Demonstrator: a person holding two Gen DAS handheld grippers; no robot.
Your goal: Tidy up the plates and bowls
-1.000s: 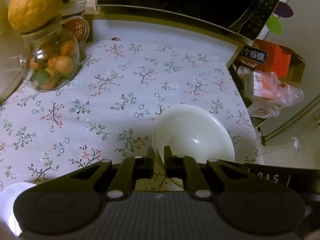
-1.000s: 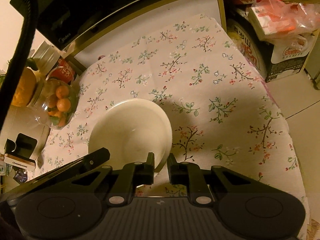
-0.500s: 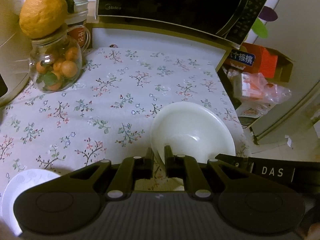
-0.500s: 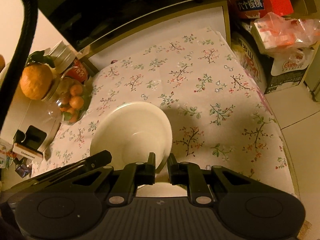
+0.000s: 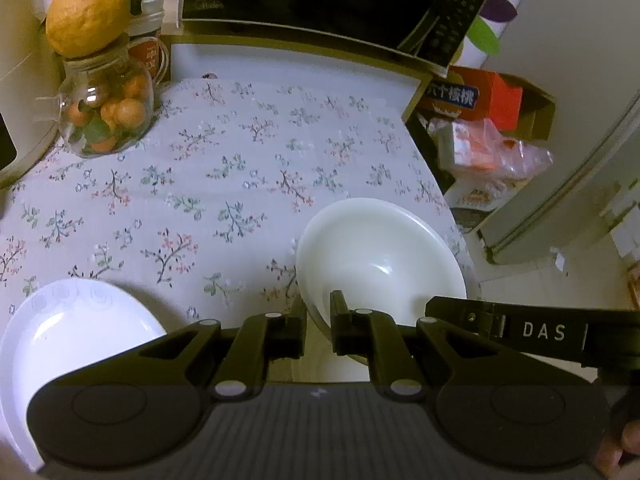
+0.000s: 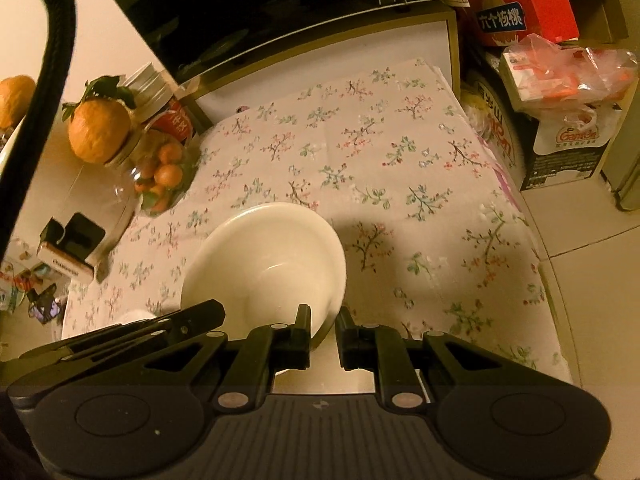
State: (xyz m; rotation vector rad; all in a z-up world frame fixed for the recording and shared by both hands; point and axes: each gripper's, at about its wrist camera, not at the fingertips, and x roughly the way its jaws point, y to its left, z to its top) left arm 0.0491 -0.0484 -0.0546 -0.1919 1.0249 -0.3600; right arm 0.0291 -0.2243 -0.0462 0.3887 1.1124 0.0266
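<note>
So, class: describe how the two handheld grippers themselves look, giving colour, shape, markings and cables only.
Both grippers, left and right, are matte black: a ribbed body, two round side bulges, angled linkage arms with pale rivets, and short square fingers. White letters "DAS" mark the right one's side, seen from the left camera. A thick black cable loops across the right view.

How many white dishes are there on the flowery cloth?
2. A white bowl is pinched at its rim by both the left gripper and the right gripper. A white plate lies at the cloth's near left corner. More may be hidden.
</note>
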